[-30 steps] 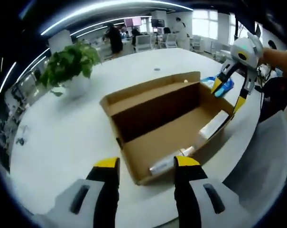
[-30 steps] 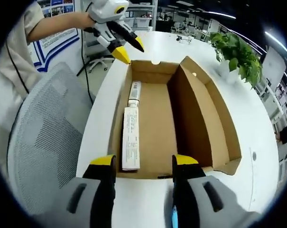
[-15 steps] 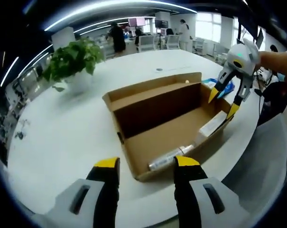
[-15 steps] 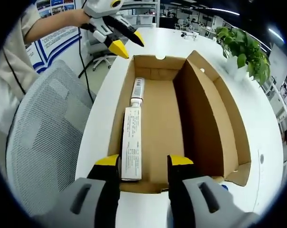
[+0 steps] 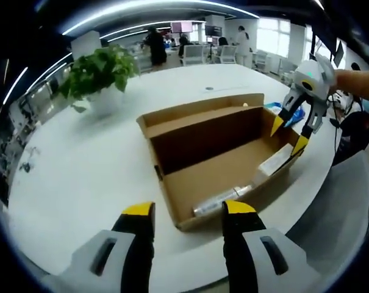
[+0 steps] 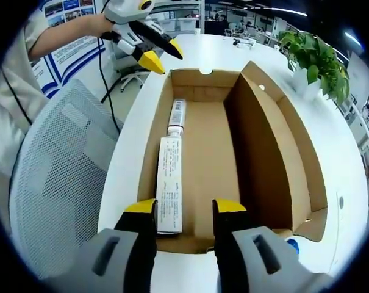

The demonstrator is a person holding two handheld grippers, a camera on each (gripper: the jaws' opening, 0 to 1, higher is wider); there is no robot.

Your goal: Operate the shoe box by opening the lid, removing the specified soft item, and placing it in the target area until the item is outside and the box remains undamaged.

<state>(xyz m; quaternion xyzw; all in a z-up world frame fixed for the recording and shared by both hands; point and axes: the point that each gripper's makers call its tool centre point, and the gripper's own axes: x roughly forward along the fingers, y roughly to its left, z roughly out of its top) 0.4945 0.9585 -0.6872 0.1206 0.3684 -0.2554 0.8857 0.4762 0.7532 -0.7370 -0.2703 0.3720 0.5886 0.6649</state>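
reaching over the box's near end at the bottom of the right gripper view, the right gripper has its jaws apart, gripping nothing. just past its left jaw, a white tube lies along the left wall inside the open shoe box. at the upper left, the left gripper hovers over the far corner, jaws apart and empty. a green plant stands upper right.

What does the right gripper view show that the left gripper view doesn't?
Right gripper view alone: the tube's printed label seen from above, a mesh chair back and wall posters. Left gripper view alone: people standing at far desks and a blue packet behind the box. Both: the open cardboard box, the potted plant, the white table.
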